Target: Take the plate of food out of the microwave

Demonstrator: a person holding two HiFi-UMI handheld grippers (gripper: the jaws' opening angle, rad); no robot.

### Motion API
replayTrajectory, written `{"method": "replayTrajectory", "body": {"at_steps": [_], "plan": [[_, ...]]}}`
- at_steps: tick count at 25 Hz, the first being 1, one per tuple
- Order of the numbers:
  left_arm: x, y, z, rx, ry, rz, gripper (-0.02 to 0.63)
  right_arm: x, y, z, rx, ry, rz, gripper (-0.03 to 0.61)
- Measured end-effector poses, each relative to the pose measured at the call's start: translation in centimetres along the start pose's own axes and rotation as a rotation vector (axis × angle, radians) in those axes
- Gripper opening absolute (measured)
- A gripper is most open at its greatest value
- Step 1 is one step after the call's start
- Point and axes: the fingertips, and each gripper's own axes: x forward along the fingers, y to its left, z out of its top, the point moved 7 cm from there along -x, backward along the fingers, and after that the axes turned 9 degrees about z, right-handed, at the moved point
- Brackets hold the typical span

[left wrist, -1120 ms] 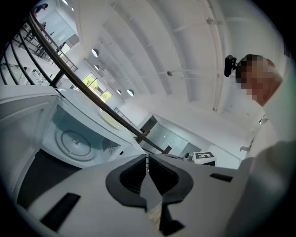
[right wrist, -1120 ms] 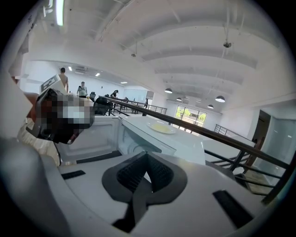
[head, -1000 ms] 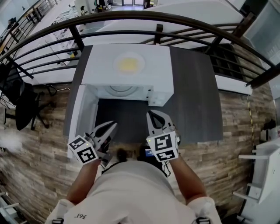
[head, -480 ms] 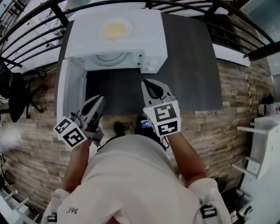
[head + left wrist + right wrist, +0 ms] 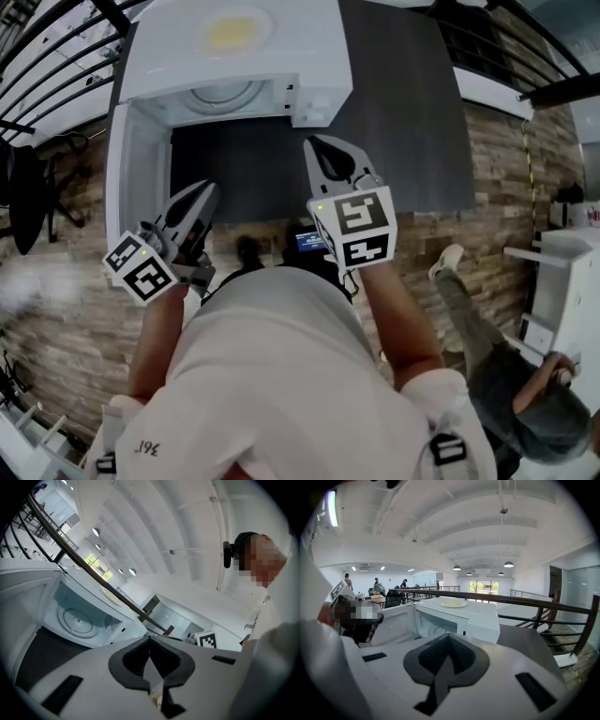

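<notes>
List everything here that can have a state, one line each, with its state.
Door: open, swung out to the left.
Turntable: bare, nothing on it.
Plate: on top of the microwave, with yellow food on it.
Left claw: shut, empty.
Right claw: shut, empty.

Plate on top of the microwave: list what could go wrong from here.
The plate rests on top of the microwave, not on the table; slamming the open door could jolt it. That door juts out right beside the shut left gripper, so a sideways move may knock it. The right gripper is shut too; moving the plate needs it opened first.
</notes>
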Motion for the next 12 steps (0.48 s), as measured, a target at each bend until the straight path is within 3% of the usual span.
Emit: {"method": "replayTrajectory", "body": {"at_steps": [12], "plan": [[-0.18,-0.11,-0.22,-0.001,0.012,-0.002,0.006,-0.13,0.76,0.42,-0.005,-0.008,0.01,0.0]]}}
